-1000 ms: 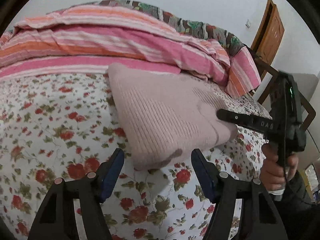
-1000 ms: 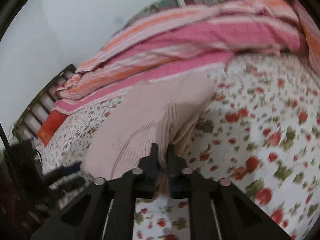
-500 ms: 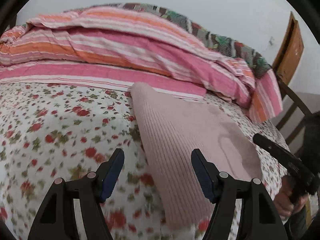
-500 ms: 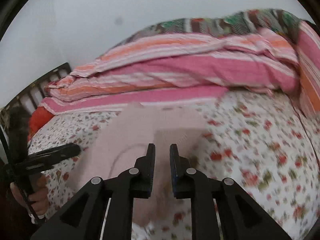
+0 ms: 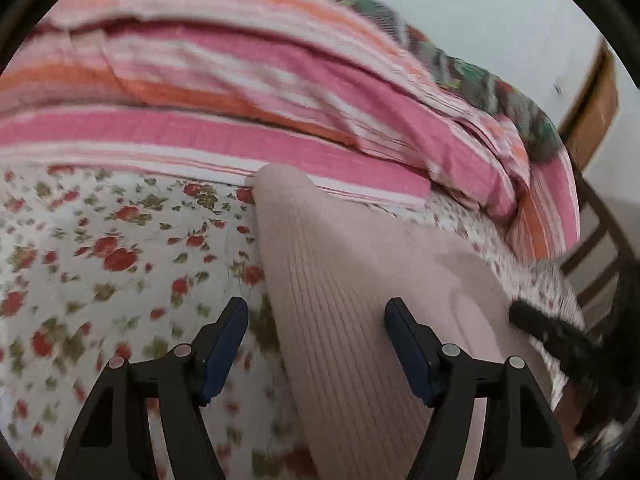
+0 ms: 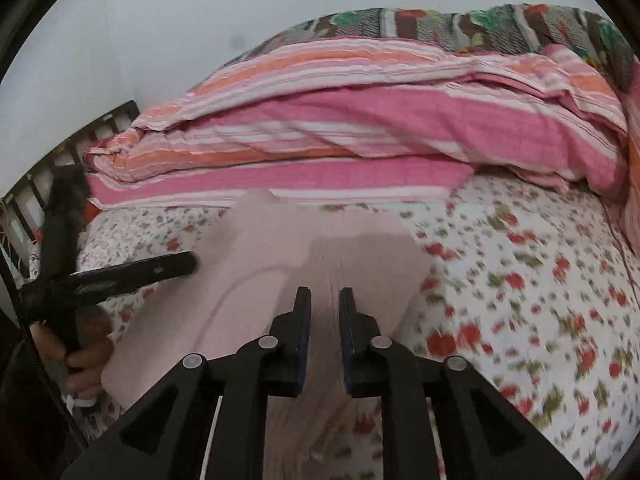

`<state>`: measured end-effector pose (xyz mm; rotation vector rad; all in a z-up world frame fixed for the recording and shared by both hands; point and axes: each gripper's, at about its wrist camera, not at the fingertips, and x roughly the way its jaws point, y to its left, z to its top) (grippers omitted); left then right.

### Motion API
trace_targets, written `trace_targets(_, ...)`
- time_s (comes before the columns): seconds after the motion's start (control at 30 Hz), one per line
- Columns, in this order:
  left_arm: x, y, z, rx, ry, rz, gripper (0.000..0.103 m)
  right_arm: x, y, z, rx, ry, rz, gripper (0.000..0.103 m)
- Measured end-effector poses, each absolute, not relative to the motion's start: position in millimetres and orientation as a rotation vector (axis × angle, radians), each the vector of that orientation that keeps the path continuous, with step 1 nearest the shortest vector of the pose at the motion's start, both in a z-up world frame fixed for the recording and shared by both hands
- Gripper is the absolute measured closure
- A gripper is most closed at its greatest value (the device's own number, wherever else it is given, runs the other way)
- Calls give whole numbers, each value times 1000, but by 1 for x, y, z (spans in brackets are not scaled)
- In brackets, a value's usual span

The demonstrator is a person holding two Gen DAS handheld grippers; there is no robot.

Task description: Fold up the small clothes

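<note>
A pale pink ribbed knit garment lies folded on the flowered bedsheet; it also shows in the right wrist view. My left gripper is open, its fingers straddling the garment's left edge near the bed's front. My right gripper has its jaws slightly apart, just over the garment's near end, with no cloth clamped between them. The right gripper's finger shows blurred at the right in the left wrist view. The left gripper shows at the left in the right wrist view.
A pink and orange striped quilt is piled along the back of the bed, also in the right wrist view. A dark bed frame stands at the left. A wooden door is at the far right.
My right gripper has let go of the garment and opened slightly; the garment now lies flat. Both grippers have drawn back toward the front of the bed.
</note>
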<state>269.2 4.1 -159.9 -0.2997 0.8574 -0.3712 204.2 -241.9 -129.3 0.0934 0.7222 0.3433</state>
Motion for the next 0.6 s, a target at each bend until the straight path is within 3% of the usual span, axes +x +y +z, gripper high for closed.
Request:
trace_targets(0.27, 326, 10, -195, -492, 958, -412, 46, 220, -239, -159, 76, 748, 330, 89)
trace_targets(0.4, 347, 5, -195, -471, 942, -388, 72, 220, -237, -163, 57, 730, 315, 89)
trace_targets(0.6, 354, -3, -176, -342, 862, -285, 71, 222, -240, -164, 73, 733, 322, 89)
